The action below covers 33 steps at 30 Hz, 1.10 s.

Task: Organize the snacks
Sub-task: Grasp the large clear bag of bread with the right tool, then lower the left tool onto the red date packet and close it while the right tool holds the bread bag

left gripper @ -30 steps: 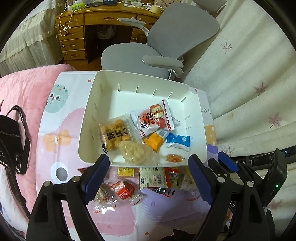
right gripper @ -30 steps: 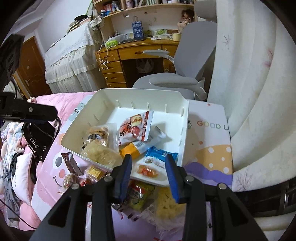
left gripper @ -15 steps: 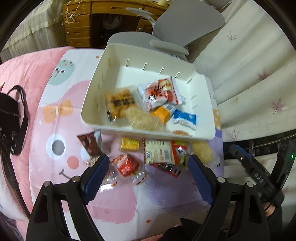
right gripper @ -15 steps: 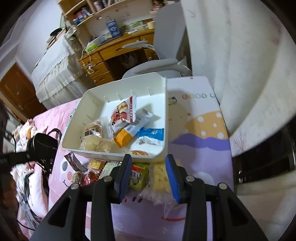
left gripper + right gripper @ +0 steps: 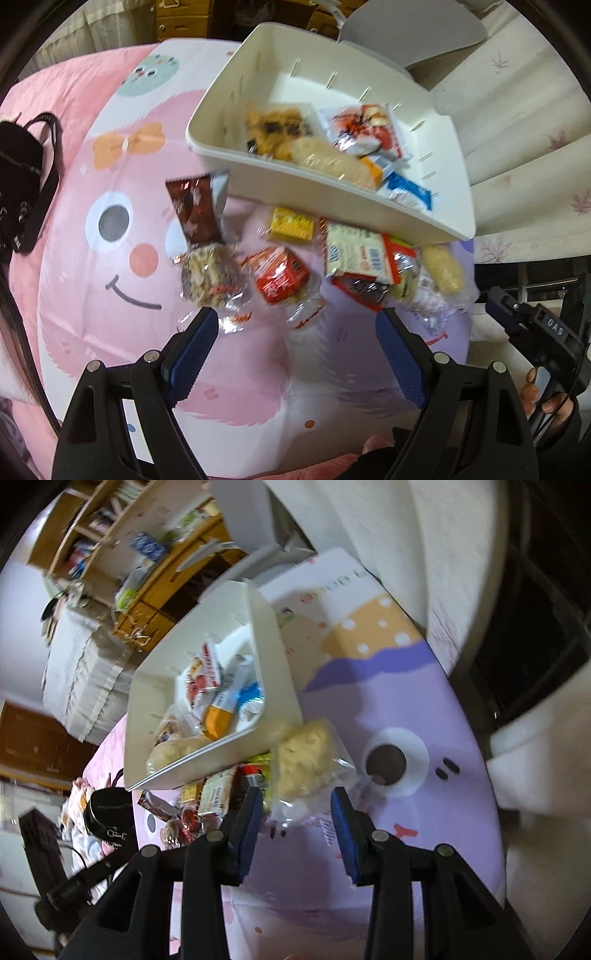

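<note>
Pink cartoon-print bedding [image 5: 110, 295] carried a white plastic bin [image 5: 332, 206]; loose wrapped snacks [image 5: 280, 277] lay just before it, awaiting sorting. Left claw [image 5: 295, 354] gaped empty; right claw [image 5: 295, 823] stood part-open near a pale cracker packet [image 5: 303, 760].

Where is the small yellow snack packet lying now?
In the left wrist view, the yellow packet lies on the mat just outside the white bin, between the brown packet and the white wrapper.

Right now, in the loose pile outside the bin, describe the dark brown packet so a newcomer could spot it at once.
Start at the white bin on the pink cartoon-face mat. Loose snacks lie in a row along its near wall; go to the end beside the mat's big round eye. The dark brown packet lies there, the only brown foil wrapper, with one silvery end against the bin's corner.
</note>
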Motion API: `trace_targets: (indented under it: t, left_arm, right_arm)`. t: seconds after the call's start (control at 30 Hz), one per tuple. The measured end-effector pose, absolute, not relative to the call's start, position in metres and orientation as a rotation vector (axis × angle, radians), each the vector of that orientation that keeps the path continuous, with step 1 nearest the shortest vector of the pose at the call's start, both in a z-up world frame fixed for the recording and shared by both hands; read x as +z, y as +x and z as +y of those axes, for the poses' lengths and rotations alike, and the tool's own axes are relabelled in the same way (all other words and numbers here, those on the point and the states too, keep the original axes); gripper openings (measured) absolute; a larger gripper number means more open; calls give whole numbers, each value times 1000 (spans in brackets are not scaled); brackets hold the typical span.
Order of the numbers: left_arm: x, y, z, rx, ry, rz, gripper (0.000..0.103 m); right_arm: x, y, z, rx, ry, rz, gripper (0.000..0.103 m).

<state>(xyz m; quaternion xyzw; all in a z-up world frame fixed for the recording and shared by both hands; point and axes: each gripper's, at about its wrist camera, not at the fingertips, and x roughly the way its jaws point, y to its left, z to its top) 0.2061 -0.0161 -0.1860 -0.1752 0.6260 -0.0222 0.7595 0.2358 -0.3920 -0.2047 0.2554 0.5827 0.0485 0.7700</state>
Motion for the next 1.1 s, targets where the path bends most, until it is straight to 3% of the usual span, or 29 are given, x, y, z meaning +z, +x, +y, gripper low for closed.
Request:
trace_targets:
  t: [0.17,0.27,0.43,0.87,1.1]
  left_arm:
    - [-207,203,-17,-35,-375,1388,86]
    - [-219,204,-21,-26,-372,1386,86]
    - [-231,210,-24,1,-364,1351,86]
    - [-257,234,-26,79,-363,1354,86]
    - [-272,253,-31,113,-367,1375,79]
  right_arm:
    - [-222,237,-398,82,605,1309,39]
    - [-231,238,-399,76,627,1335,49]
    - [-242,245,-400,86,641,1360,56]
    - [-263,272,-391,116,622,1408,57]
    - [-269,283,-385,115,588,1414,57]
